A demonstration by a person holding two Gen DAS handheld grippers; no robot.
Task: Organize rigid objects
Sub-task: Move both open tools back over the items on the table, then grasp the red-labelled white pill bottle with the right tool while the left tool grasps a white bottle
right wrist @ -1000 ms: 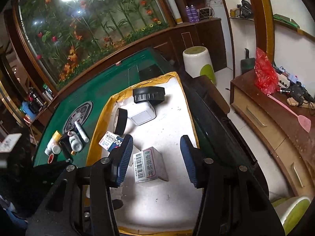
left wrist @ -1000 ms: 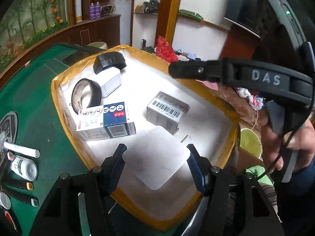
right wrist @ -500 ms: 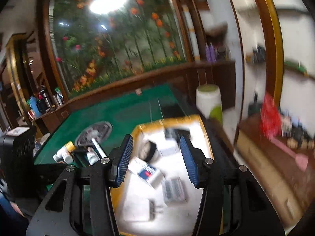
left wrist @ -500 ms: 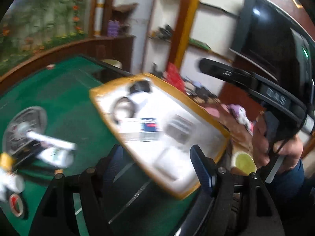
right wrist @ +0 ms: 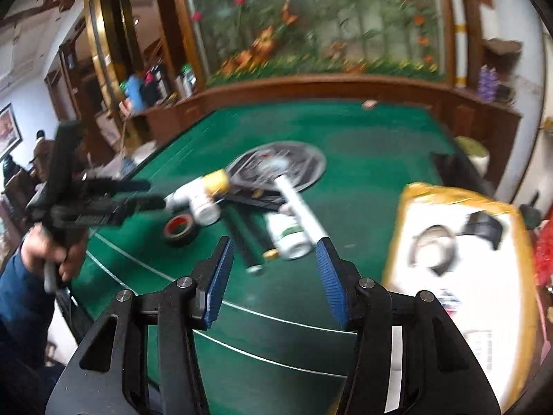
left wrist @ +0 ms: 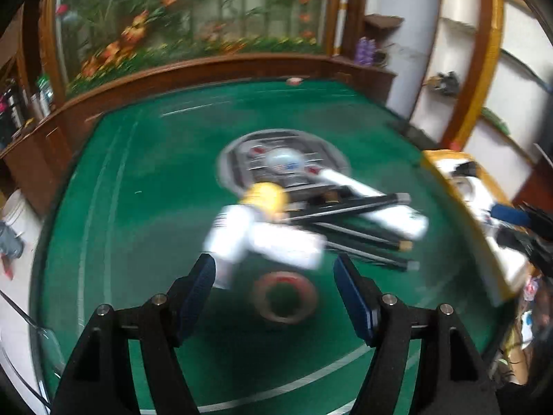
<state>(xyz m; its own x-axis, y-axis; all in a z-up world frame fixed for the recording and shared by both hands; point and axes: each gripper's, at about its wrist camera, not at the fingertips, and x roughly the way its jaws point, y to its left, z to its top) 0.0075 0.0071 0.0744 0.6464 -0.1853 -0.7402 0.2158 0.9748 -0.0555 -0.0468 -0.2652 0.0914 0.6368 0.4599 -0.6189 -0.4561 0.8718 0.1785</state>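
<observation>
My left gripper (left wrist: 274,288) hangs over the green table (left wrist: 138,214), fingers spread and empty, having just been opening. Below it lies a blurred pile near the table's middle: white bottles (left wrist: 242,238), one yellow-capped, dark sticks (left wrist: 349,207), and a red-rimmed tape roll (left wrist: 283,297) nearest me. My right gripper (right wrist: 273,273) is also spread, holding nothing. The yellow-edged tray (right wrist: 408,214) with sorted items sits at the table's right edge.

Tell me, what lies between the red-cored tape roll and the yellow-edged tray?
Right wrist view: dark tubes, a green-labelled white bottle and a long white tube.
</observation>
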